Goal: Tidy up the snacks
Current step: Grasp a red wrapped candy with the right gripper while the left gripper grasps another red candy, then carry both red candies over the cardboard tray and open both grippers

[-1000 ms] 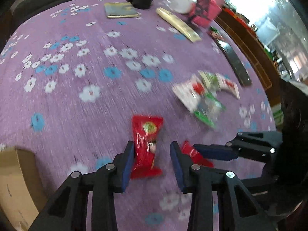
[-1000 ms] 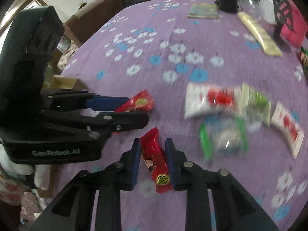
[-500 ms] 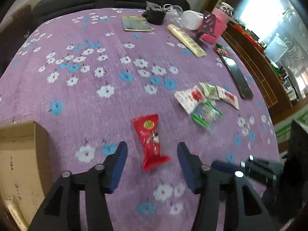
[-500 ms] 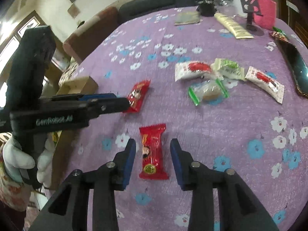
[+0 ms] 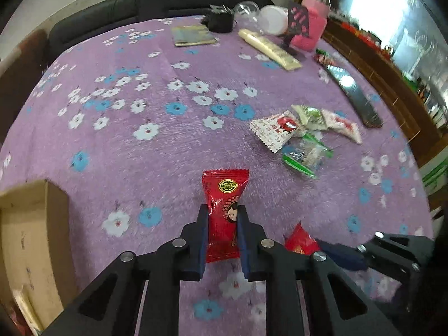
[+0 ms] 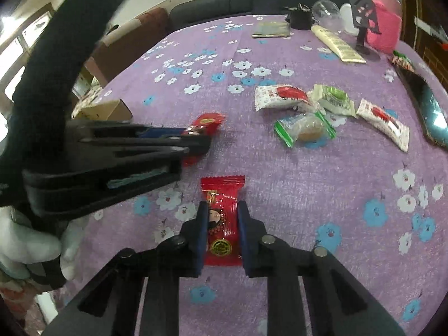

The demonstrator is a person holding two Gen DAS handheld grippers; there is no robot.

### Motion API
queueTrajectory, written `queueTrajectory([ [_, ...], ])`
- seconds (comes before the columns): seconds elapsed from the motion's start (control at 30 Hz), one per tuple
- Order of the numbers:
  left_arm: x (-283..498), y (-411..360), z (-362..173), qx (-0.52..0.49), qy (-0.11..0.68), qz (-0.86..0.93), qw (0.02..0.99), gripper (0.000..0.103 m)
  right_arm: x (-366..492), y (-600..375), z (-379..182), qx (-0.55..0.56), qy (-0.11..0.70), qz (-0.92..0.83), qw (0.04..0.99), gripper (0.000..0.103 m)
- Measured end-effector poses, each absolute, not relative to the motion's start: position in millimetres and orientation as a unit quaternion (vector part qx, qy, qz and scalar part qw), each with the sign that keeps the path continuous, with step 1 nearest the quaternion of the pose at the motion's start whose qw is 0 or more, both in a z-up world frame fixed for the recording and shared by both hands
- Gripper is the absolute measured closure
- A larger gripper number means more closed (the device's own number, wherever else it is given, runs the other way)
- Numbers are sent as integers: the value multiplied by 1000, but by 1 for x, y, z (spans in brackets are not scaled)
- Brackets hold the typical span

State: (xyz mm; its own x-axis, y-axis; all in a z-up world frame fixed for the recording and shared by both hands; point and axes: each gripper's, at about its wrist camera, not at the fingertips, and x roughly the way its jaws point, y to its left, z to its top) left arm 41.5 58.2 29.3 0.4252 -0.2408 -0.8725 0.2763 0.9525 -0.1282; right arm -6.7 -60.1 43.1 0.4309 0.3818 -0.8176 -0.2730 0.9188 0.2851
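On the worktop's [image 5: 173, 145] near left corner stands an open cardboard box [image 5: 30, 240], and it looks like the place the snacks are meant to go. Just right of it, the left tool [image 5: 222, 233] is clamped on a red candy packet [image 5: 224, 210], pads pressing both long edges, most of the wrapper sticking out ahead of the fingers. Further right, the right tool [image 6: 222, 231] is likewise clamped on a second red candy packet [image 6: 222, 218]. Both grasps appear made, so the step in hand is the pick-up; next, each packet probably needs lifting clear of the flowered cloth and carrying left to the box without the two tools fouling each other. Off to the right, well apart from both tools, a cluster of white, green and clear snack packets [image 6: 316, 112] lies unsorted.
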Motion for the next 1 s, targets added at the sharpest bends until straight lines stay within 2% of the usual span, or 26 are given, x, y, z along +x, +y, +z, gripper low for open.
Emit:
queueTrajectory([
  [0.3, -4, 117, 79, -73, 456, -166, 871, 85, -19, -71, 77, 92, 464, 205, 857, 84],
  [0.53, -37, 188, 114, -101, 414, -131, 895, 85, -28, -41, 113, 80, 447, 229, 861, 84],
  [1.0, -60, 345, 115, -145, 405, -5, 903, 85, 33, 102, 183, 17, 401, 258, 879, 84],
])
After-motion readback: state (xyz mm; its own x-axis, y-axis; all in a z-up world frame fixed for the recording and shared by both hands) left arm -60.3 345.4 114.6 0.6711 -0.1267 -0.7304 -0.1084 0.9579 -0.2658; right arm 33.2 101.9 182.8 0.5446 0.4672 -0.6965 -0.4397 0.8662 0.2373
